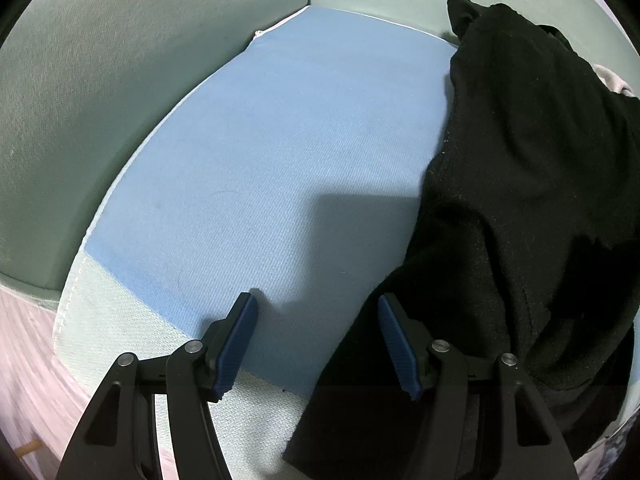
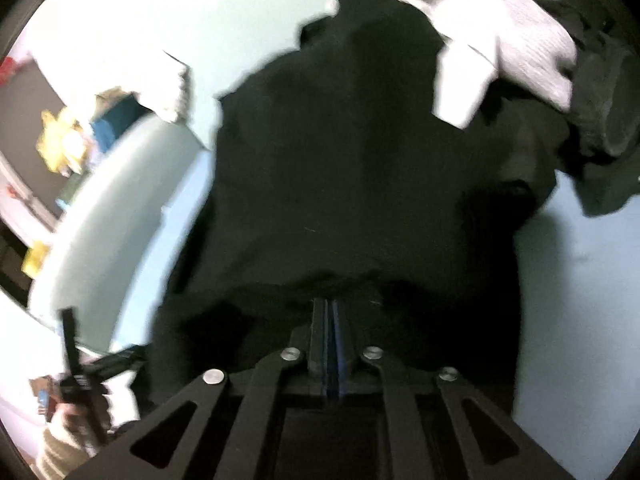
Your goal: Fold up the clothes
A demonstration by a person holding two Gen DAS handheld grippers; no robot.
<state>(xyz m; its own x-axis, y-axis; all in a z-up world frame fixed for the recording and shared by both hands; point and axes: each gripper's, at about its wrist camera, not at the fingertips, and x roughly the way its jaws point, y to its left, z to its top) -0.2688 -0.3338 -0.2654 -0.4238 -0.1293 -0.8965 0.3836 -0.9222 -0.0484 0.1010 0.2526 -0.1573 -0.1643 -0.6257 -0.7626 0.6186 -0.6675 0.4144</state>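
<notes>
One black garment (image 1: 532, 184) is spread on the blue cushion (image 1: 280, 140) — its near edge is pinched in the right gripper (image 2: 329, 308). Jaws of the left gripper (image 1: 316, 308) are held apart, nothing between them.

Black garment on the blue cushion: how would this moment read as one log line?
left gripper: open, empty, over blue cushion | right gripper: shut on black garment | fold: not done

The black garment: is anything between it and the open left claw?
Nothing visible. The left claw hangs open over the blue cushion, and the black garment lies right beside its right finger, with only bare cushion between the fingers.
</notes>
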